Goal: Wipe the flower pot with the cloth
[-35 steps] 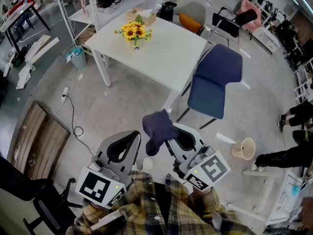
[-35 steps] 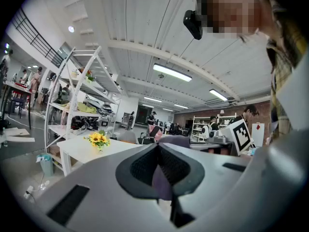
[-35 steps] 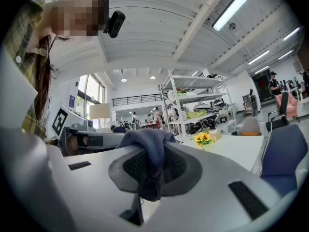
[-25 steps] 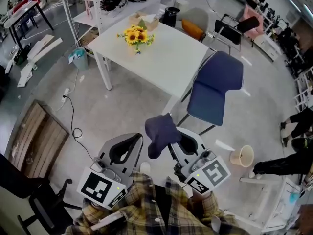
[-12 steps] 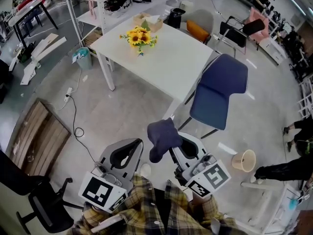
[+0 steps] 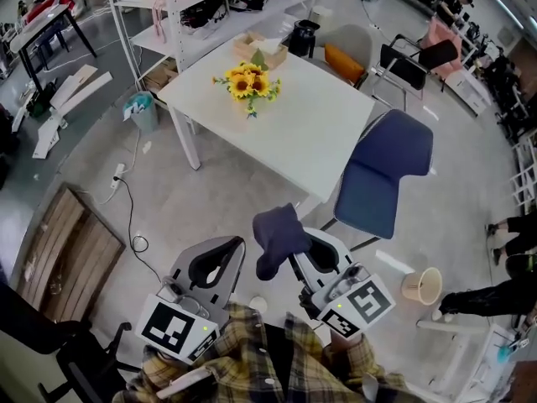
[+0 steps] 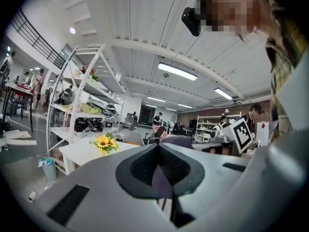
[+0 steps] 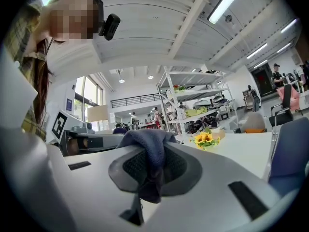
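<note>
A bunch of sunflowers stands on the white table ahead; the blooms hide their pot. The flowers also show small in the left gripper view and the right gripper view. My right gripper is shut on a dark blue cloth, which bunches over its jaw tips and hangs down. My left gripper is shut with nothing in it. Both are held side by side over the floor, well short of the table.
A blue chair stands at the table's near right corner. A cardboard box sits behind the flowers, with white shelving beyond. A beige bucket lies on the floor at right, a wooden board and a cable at left.
Both grippers have moved forward together toward the table, which now sits lower and nearer in the head view. The cloth stays in the right gripper.
</note>
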Tool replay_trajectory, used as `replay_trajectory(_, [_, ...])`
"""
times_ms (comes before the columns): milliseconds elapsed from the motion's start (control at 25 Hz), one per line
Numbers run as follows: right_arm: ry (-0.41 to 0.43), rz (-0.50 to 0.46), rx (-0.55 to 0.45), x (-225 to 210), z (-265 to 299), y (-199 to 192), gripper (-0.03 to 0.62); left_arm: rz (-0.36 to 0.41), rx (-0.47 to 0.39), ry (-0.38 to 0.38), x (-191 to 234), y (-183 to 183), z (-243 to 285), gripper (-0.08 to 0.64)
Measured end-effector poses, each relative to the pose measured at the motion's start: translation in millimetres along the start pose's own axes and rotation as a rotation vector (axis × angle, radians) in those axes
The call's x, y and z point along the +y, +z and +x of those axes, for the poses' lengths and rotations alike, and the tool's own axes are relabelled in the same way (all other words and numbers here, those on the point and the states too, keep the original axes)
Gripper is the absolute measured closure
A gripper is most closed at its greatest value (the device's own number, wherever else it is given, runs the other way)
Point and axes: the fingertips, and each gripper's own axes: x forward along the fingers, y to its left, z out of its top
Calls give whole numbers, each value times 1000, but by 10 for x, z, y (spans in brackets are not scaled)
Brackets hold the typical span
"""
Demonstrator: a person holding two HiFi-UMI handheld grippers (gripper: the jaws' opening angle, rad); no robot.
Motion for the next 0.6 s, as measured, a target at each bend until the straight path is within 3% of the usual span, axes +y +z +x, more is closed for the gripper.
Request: replay_trajectory(600, [-125,-4,-24,-277,1490,139,566,16,10,-79,1602,288,264,551])
